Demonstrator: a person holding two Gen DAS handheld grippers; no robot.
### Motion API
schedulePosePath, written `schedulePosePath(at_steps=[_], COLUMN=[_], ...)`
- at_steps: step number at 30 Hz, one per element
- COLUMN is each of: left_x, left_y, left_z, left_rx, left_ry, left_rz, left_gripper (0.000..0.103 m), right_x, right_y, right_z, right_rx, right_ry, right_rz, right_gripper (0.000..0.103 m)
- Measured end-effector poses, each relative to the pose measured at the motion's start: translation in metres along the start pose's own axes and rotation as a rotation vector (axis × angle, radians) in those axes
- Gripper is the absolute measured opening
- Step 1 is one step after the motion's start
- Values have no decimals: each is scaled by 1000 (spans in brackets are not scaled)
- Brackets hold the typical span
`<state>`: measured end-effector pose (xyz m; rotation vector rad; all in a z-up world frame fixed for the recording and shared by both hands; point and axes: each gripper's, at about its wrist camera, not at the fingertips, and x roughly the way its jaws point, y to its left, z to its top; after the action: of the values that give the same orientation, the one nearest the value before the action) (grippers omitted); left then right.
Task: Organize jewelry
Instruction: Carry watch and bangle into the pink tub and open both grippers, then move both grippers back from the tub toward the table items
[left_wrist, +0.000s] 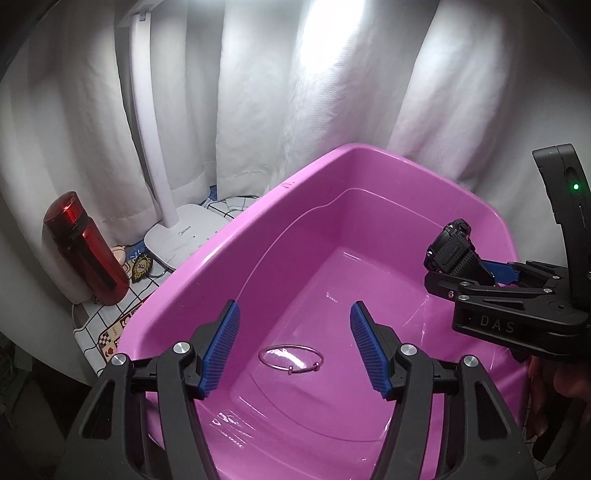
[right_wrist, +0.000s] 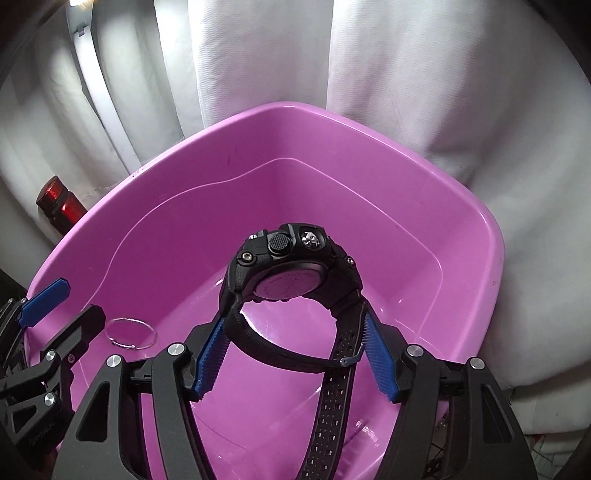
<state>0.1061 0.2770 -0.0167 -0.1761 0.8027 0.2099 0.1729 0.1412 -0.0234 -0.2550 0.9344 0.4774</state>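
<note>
A pink plastic tub (left_wrist: 236, 236) fills both views (right_wrist: 480, 229). A thin silver bangle (left_wrist: 290, 357) lies on the tub's floor; it also shows in the right wrist view (right_wrist: 132, 332). My left gripper (left_wrist: 294, 345) is open and empty, hovering above the bangle. My right gripper (right_wrist: 294, 345) is shut on the strap of a black wristwatch (right_wrist: 291, 266) and holds it above the tub's inside. In the left wrist view the watch (left_wrist: 452, 251) and right gripper (left_wrist: 491, 275) are at the right, over the tub's rim.
A red bottle (left_wrist: 86, 247) and a white desk lamp (left_wrist: 184, 236) stand left of the tub on a patterned cloth (left_wrist: 110, 332). White curtains (left_wrist: 295, 110) hang close behind the tub.
</note>
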Motion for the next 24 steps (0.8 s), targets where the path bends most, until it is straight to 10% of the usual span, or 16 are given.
schedulePosePath(at_steps=[4,24], left_x=[-8,-32], left_y=[3,-2], left_z=[1,-6], left_rx=[-14,-35], left_ry=[-18,-34], left_rz=[3,6], left_gripper=[82,82], right_x=[2,-31], right_y=[3,-12], right_z=[-1,-21], right_rx=[-19,32], right_ry=[16,-68], right_rz=[-26,-23], right_gripper=[64,69])
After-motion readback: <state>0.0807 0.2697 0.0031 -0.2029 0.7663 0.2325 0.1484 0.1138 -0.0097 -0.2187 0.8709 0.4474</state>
